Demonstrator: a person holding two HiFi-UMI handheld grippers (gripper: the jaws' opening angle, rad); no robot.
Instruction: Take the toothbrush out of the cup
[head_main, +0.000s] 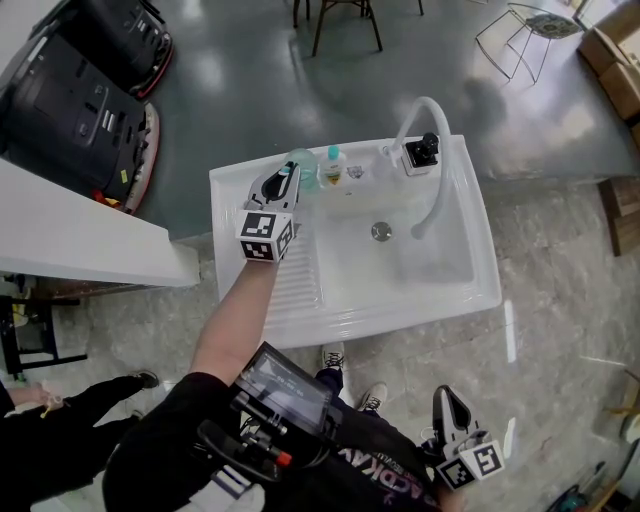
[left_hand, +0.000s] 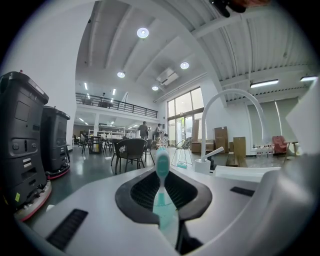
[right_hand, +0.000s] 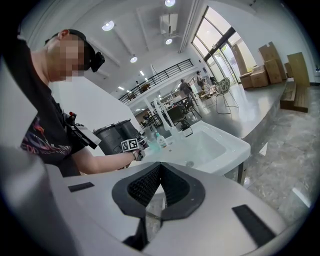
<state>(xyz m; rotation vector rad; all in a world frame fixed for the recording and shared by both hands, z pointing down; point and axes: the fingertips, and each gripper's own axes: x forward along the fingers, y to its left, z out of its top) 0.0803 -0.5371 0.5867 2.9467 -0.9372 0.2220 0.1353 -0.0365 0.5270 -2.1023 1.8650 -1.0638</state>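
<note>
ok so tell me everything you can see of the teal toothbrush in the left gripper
The pale teal plastic toothbrush has a translucent-looking handle and a rounded head. The left gripper is shut on the handle, with the head sticking up past its jaw tips. It is held over the back ledge of the white sink; its lower end is hidden.

Teal toothbrush (left_hand: 163, 169) clamped in the left gripper (head_main: 284, 182)
Bristle head points away from the jaws; pale green cup (head_main: 304, 162) stands upright on the sink (head_main: 452, 292) ledge
</note>
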